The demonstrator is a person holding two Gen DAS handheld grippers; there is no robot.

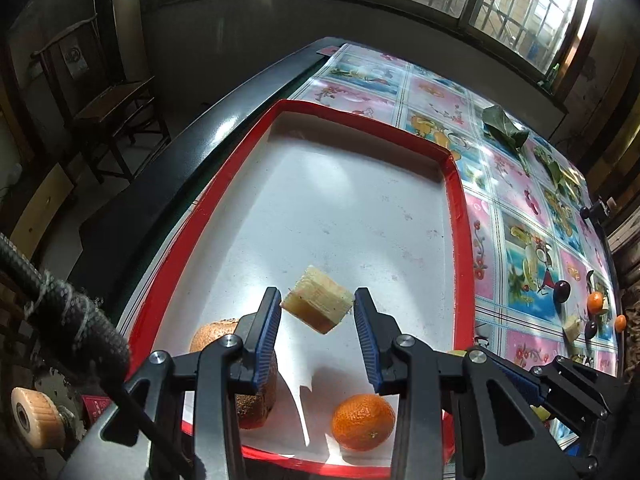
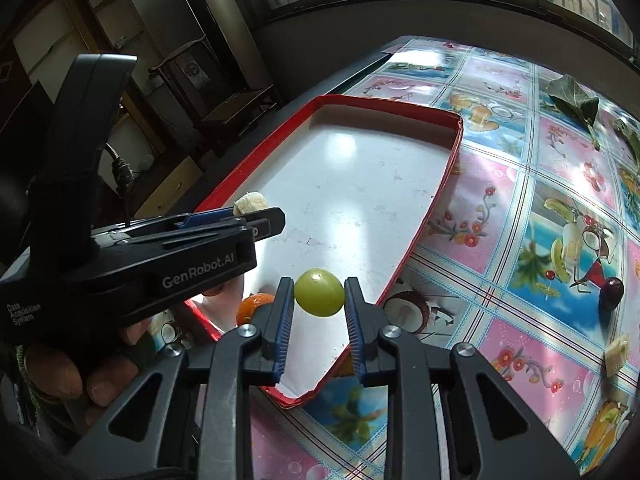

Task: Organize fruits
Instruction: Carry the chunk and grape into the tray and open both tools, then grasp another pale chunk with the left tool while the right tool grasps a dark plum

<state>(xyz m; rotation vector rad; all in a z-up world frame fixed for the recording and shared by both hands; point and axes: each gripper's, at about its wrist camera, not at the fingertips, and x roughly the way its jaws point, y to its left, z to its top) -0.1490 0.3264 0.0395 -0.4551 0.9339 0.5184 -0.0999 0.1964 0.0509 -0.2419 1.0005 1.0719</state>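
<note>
The left gripper (image 1: 316, 312) pinches a pale yellow, fibrous banana chunk (image 1: 317, 304) above the near end of the red-rimmed white tray (image 1: 454, 216), angled steeply down. A mandarin (image 1: 363, 422) lies below it in the tray. Just right, the right gripper (image 2: 316, 312) clamps a smooth green grape (image 2: 319, 292) over the tray's near right edge, also pointing down.

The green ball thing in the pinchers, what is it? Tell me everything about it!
It looks like a green grape: round, smooth, pale yellow-green, shiny, with a bright glint on top. It seems whole. The right gripper holds it near its fingertips, one blue ridged pad pressing each side. Nothing else touches it. It hangs in the air over the near corner of the red-rimmed white tray.
</note>
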